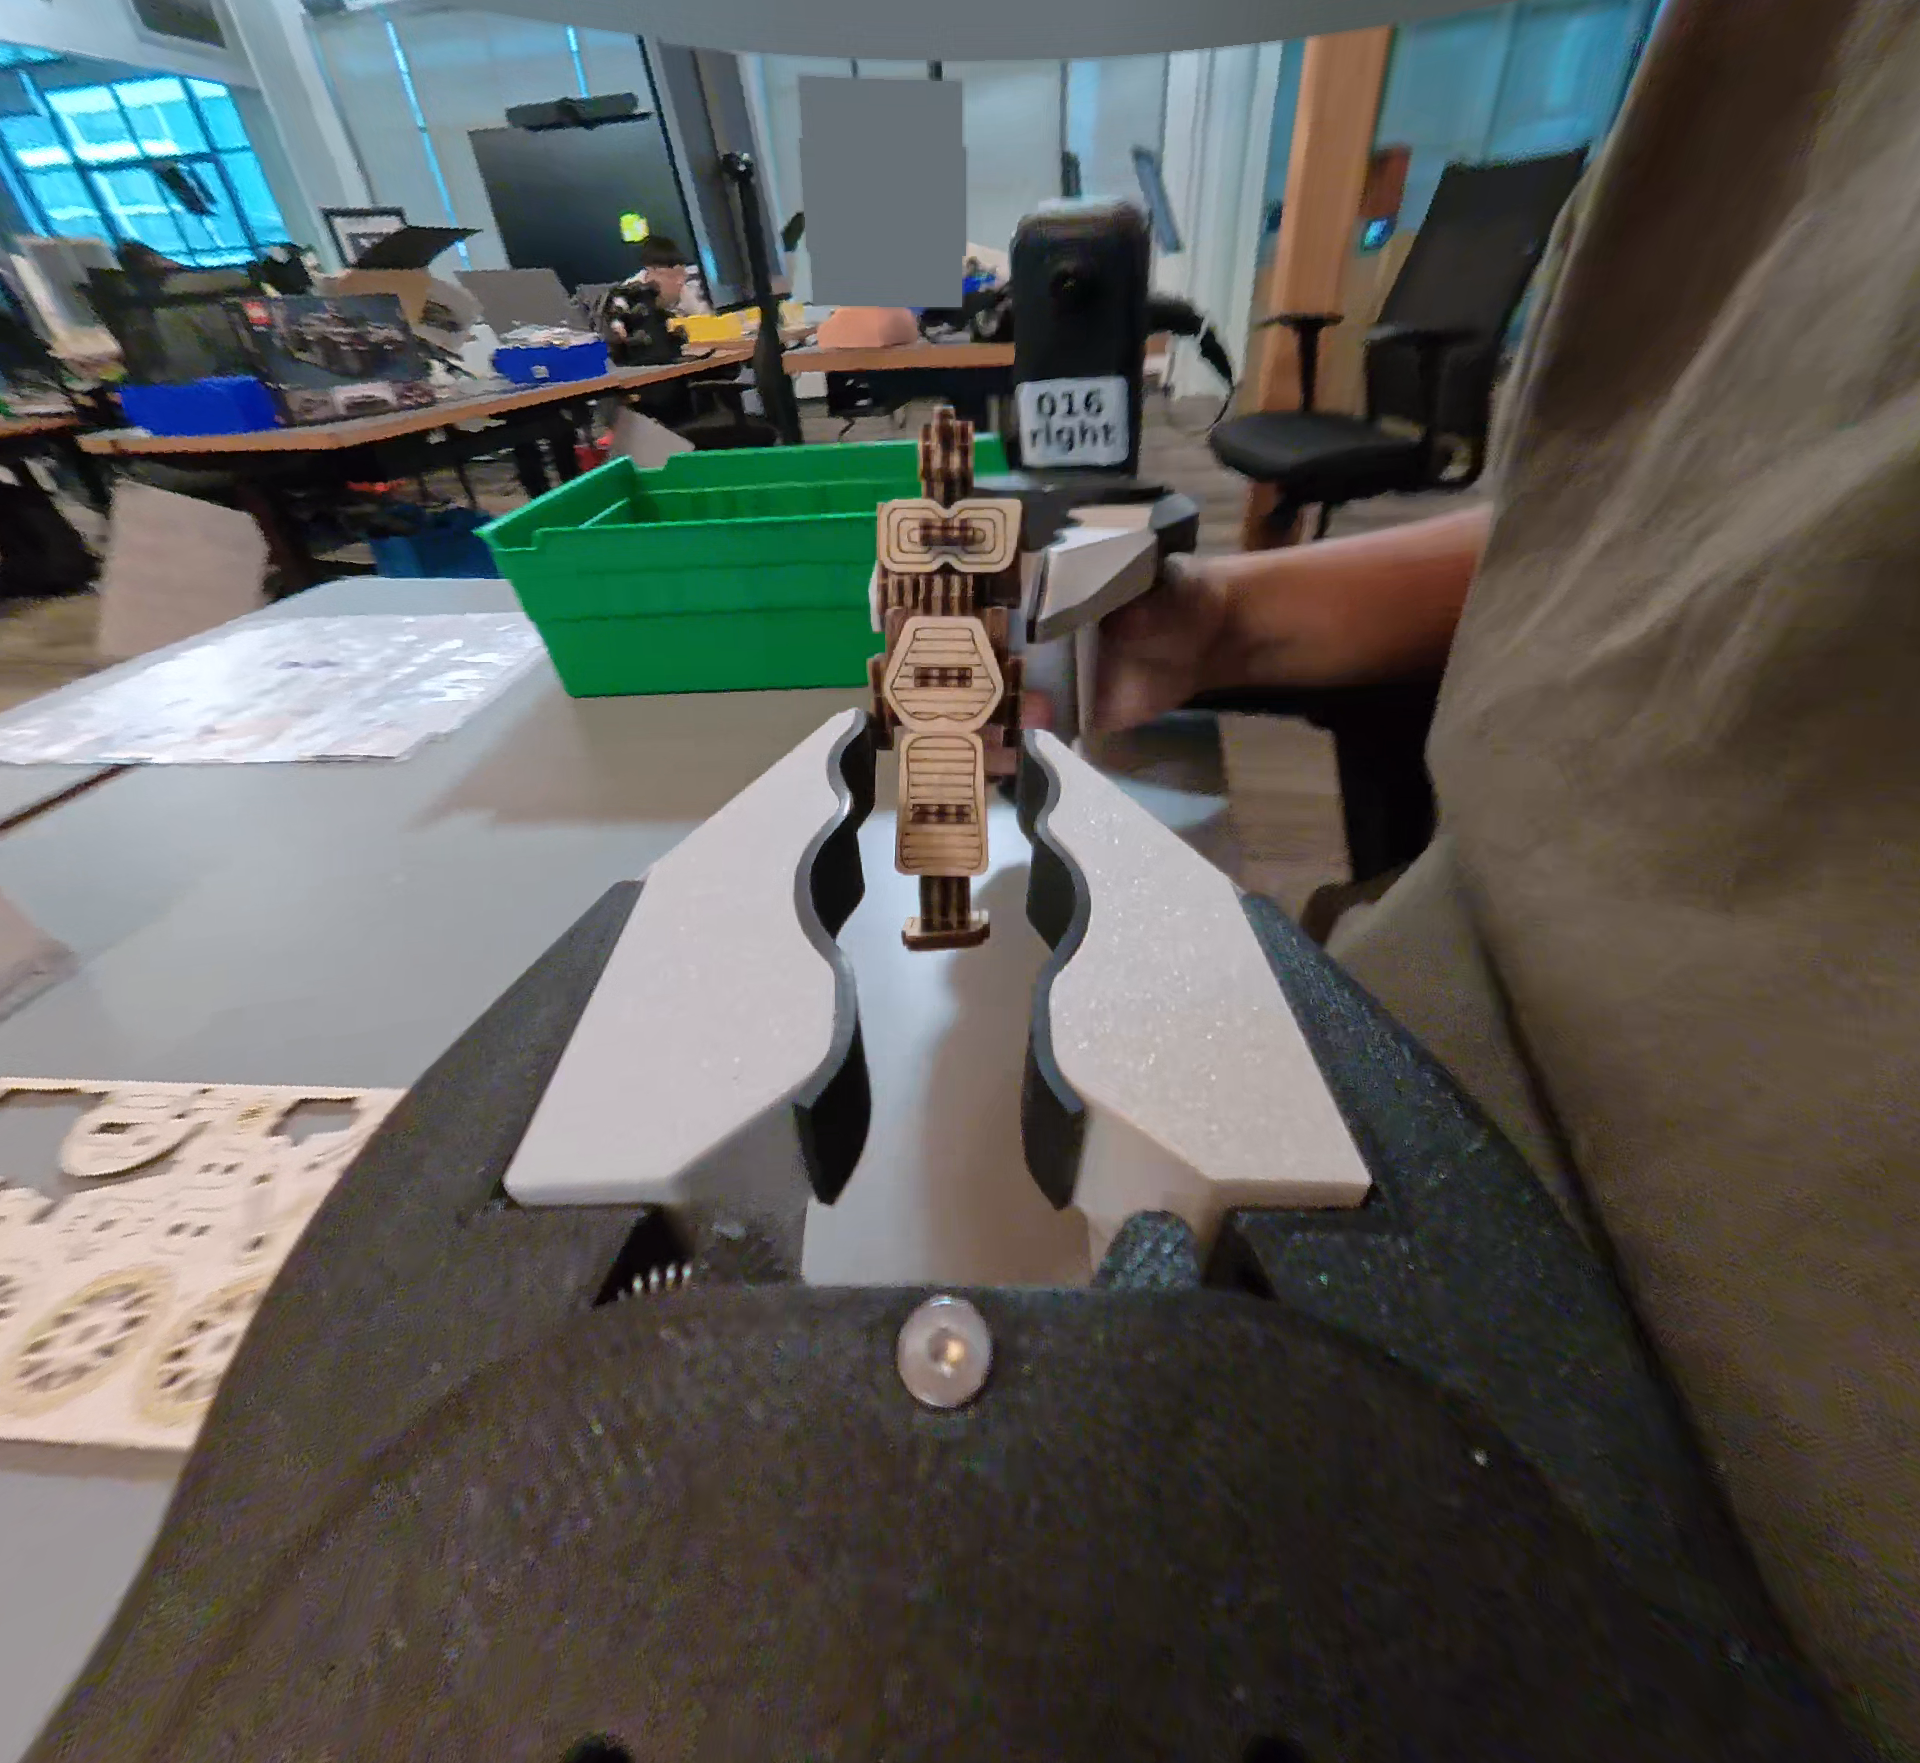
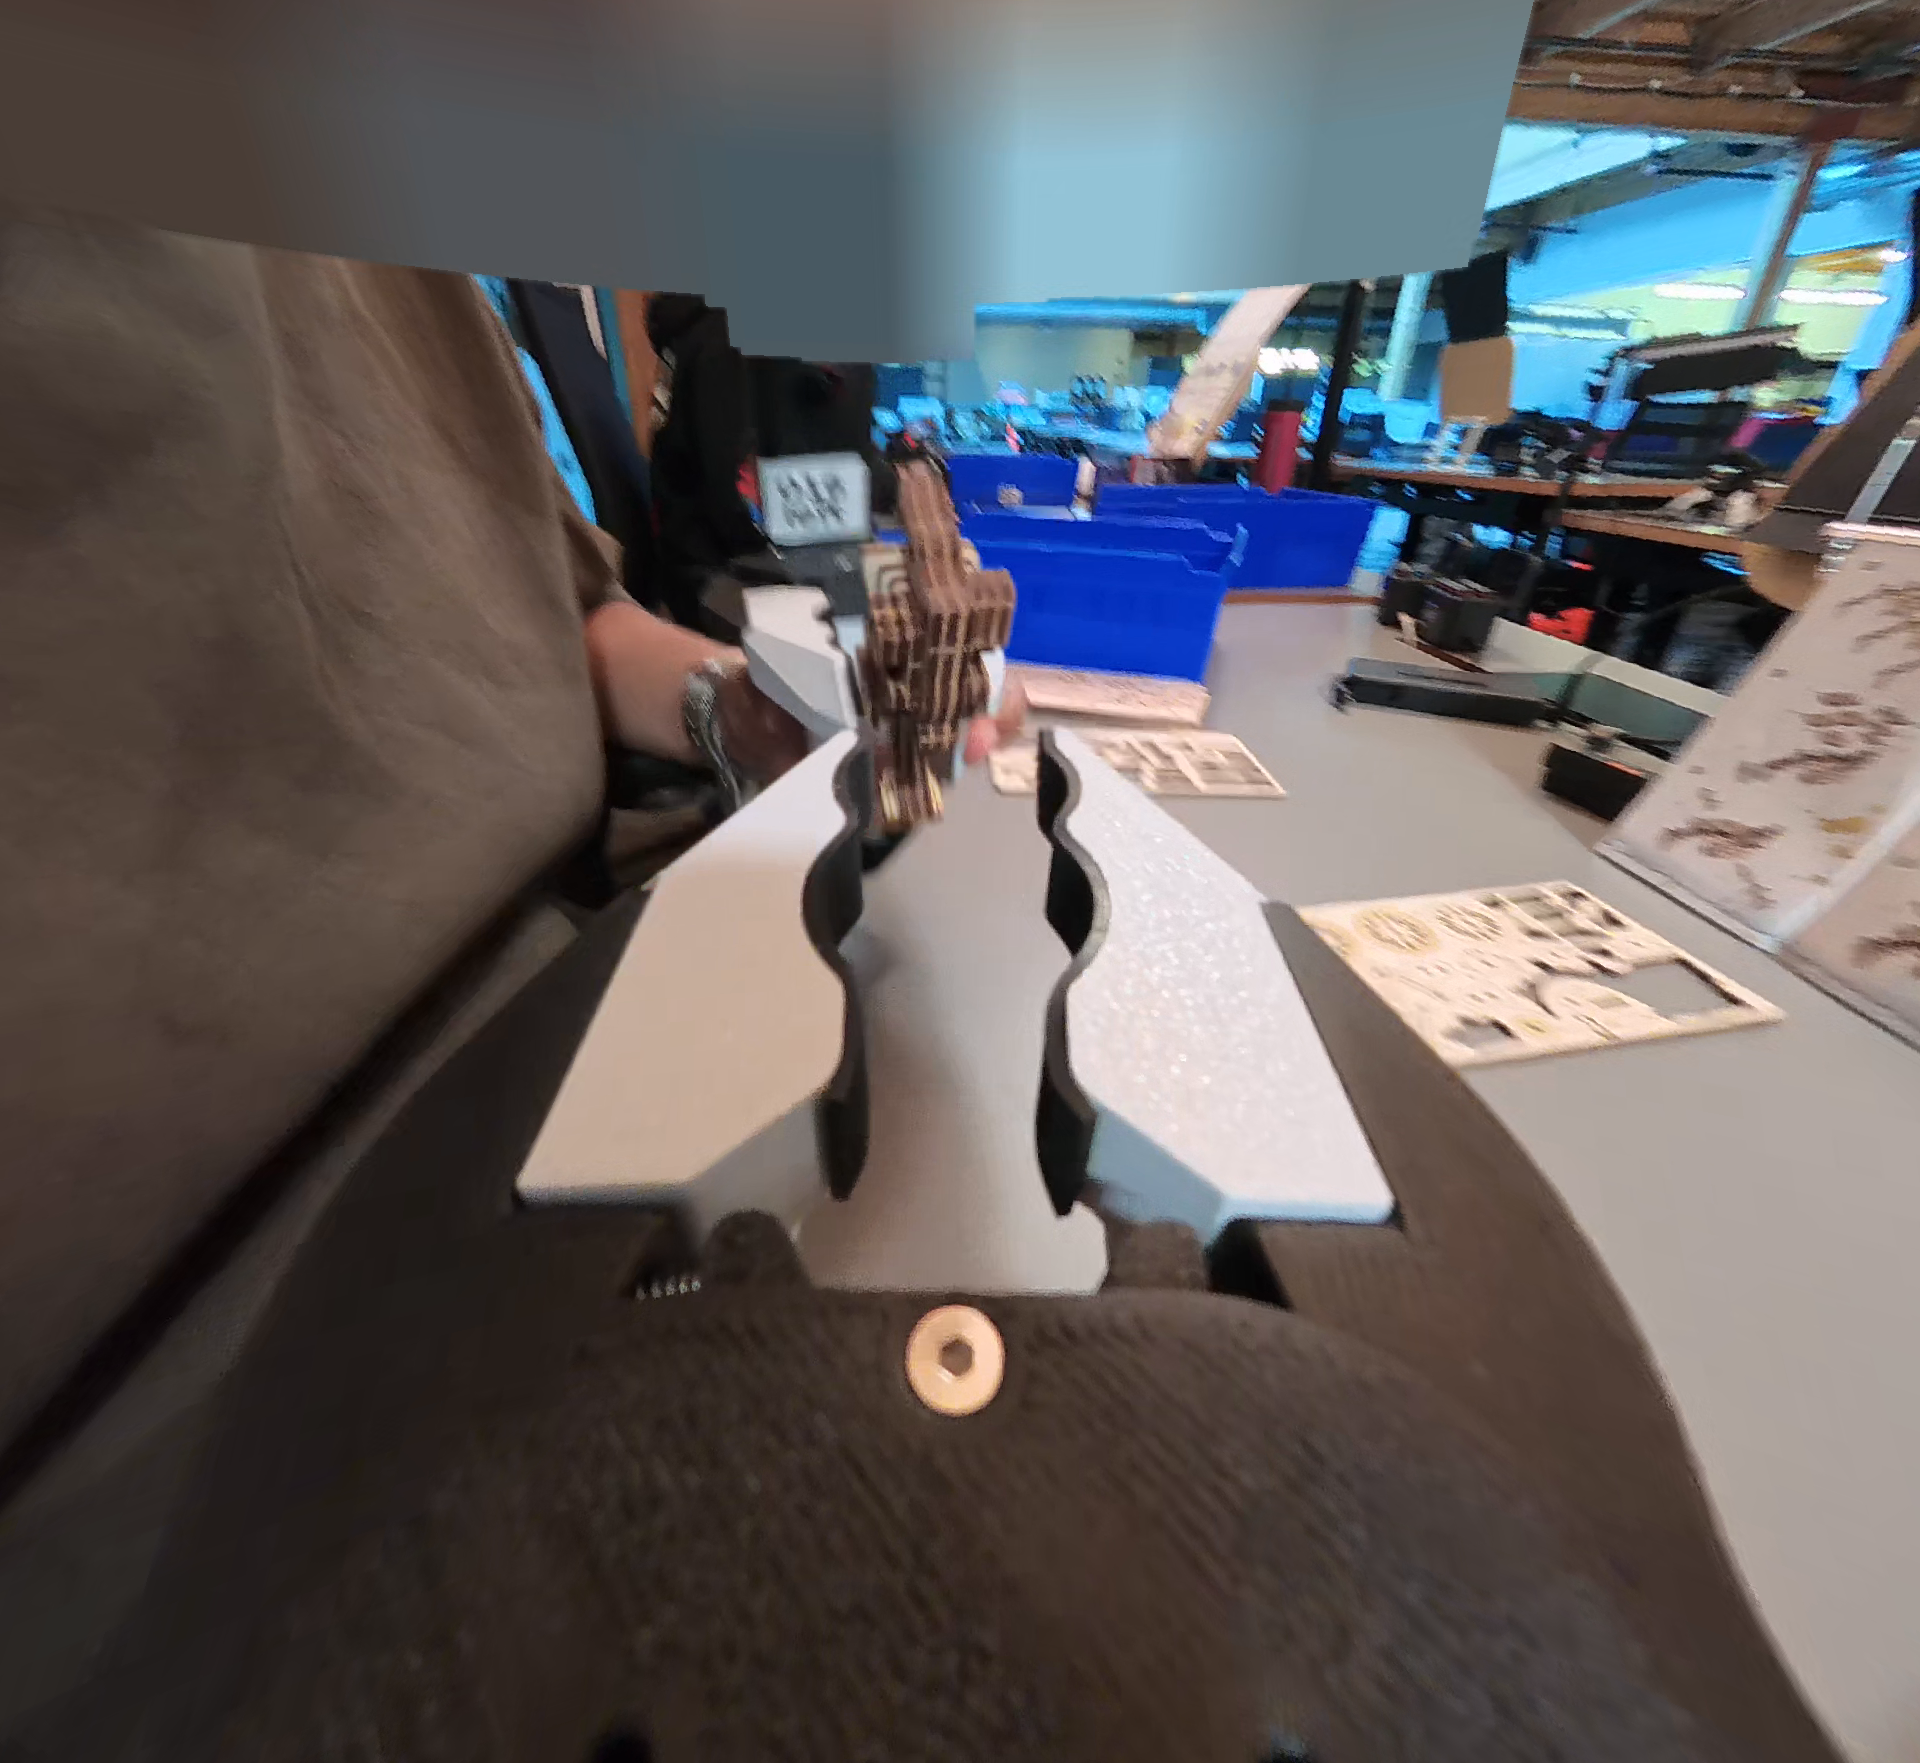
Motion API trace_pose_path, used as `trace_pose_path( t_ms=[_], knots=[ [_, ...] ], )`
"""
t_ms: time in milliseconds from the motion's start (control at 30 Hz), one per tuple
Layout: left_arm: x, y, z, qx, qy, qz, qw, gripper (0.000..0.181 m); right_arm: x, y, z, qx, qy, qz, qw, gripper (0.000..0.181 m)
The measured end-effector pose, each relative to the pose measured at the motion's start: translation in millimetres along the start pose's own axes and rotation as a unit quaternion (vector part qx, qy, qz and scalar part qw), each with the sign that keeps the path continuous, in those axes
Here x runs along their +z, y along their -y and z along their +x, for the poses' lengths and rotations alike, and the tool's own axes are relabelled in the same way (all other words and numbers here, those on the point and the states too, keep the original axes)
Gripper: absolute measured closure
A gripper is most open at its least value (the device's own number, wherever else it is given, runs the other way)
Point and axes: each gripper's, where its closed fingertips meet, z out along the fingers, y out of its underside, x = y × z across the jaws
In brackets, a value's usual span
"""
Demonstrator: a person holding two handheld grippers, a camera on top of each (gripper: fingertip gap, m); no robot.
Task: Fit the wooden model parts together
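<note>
A partly built wooden model (image 1: 943,674) of stacked laser-cut pieces stands upright in the air. My left gripper (image 1: 943,737) is shut on its middle, with its lower end hanging between the fingers. In the right wrist view the model (image 2: 930,664) sits just past my left fingertip (image 2: 847,778), held by the left gripper (image 2: 800,664) from the left. My right gripper (image 2: 945,757) is open, and its right fingertip is clear of the model. In the left wrist view the right gripper (image 1: 1091,570) is close behind the model on the right.
A green bin (image 1: 707,591) and a paper sheet (image 1: 281,685) lie beyond on the grey table (image 1: 260,882). Wooden part sheets (image 1: 125,1246) (image 2: 1527,965) (image 2: 1143,763) lie flat. Blue bins (image 2: 1101,591) and a printed box (image 2: 1787,778) stand farther off. The person's torso (image 1: 1714,778) is close by. The tips of both grippers are at nearly the same place.
</note>
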Motion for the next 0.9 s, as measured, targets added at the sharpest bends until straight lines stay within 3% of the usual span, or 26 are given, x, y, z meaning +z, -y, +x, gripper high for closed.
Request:
trace_pose_path(
  t_ms=[100,200,400,667,900],
  knots=[
    [-3,-13,-9,0.062,0.021,-0.052,0.996,0.157,-7,-14,14,-0.035,-0.033,-0.049,0.998,0.15],
    [-5,-42,-19,0.111,0.036,-0.145,0.982,0.157,-14,-17,21,-0.055,-0.05,-0.064,0.995,0.156],
    [-4,-80,-21,0.177,0.045,-0.25,0.951,0.157,-7,-19,4,-0.055,-0.008,-0.066,0.996,0.157],
    [-3,-88,-20,0.193,0.045,-0.265,0.944,0.156,1,-55,-5,-0.141,-0.002,-0.163,0.976,0.168],
    [-1,-88,-13,0.182,0.027,-0.259,0.948,0.157,2,-60,-2,-0.184,-0.019,-0.179,0.966,0.178]
  ],
)
